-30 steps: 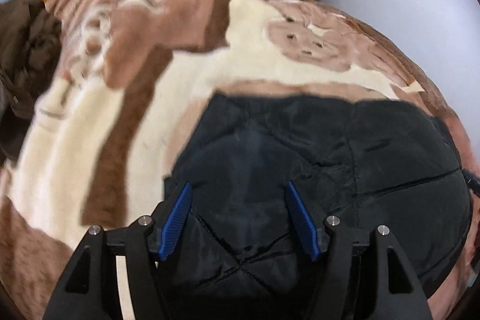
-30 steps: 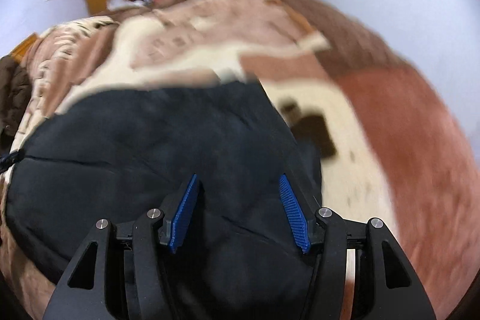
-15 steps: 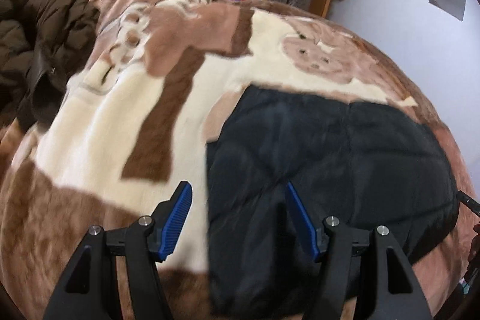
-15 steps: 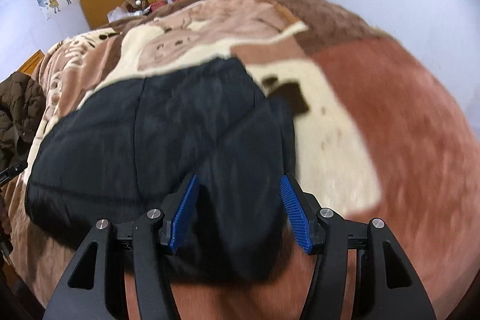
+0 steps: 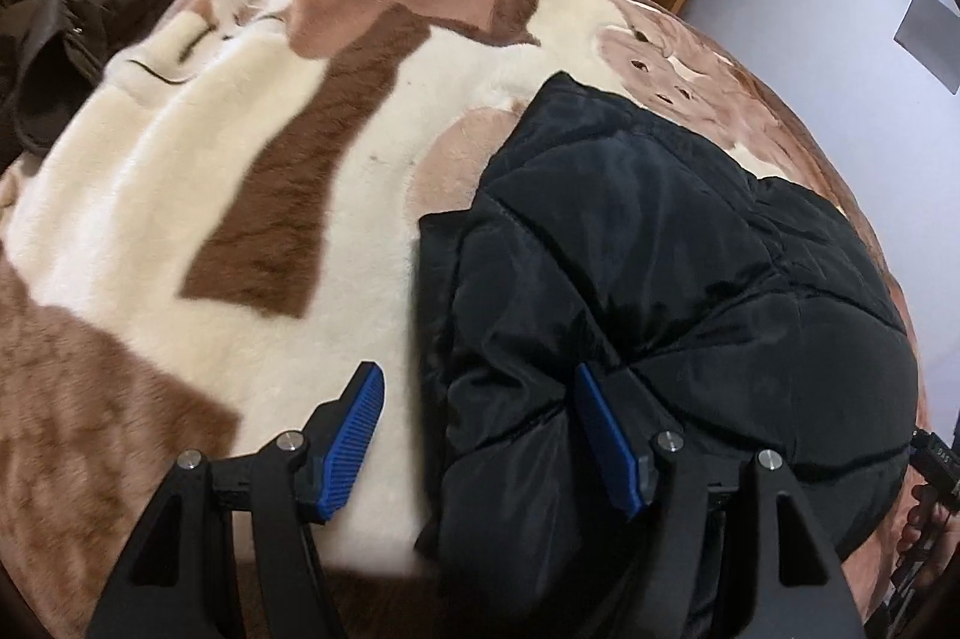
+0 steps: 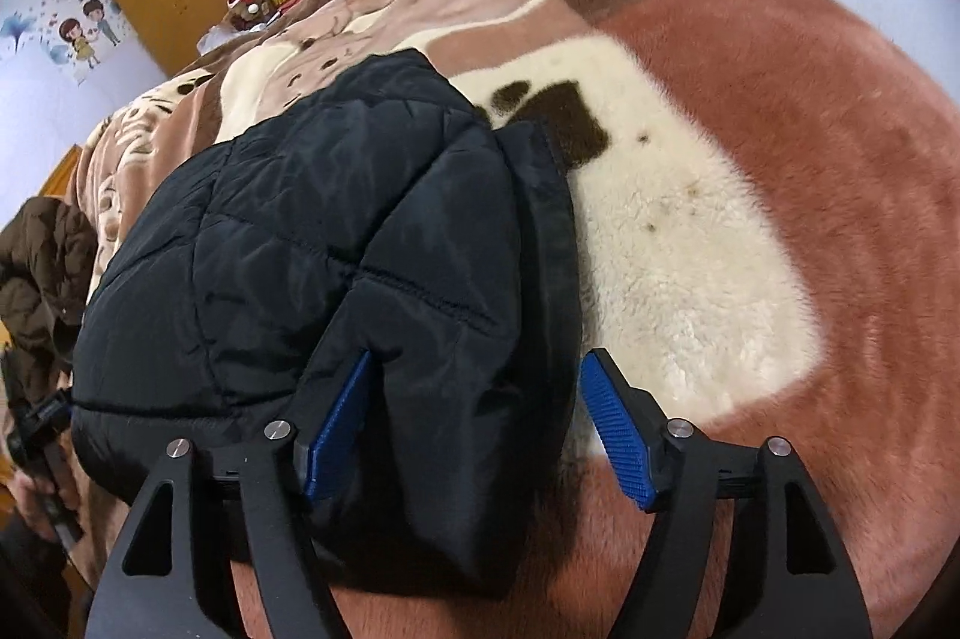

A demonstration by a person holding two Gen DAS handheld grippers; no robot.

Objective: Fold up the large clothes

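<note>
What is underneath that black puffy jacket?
The black jacket lies on a plush brown-and-cream blanket, which shows all around it. Whatever lies directly beneath the jacket is covered.

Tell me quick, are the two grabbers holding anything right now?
Left gripper: open, straddling the black jacket's edge, not clamped on it.
Right gripper: open, jacket edge between its fingers, not clamped on it.
</note>
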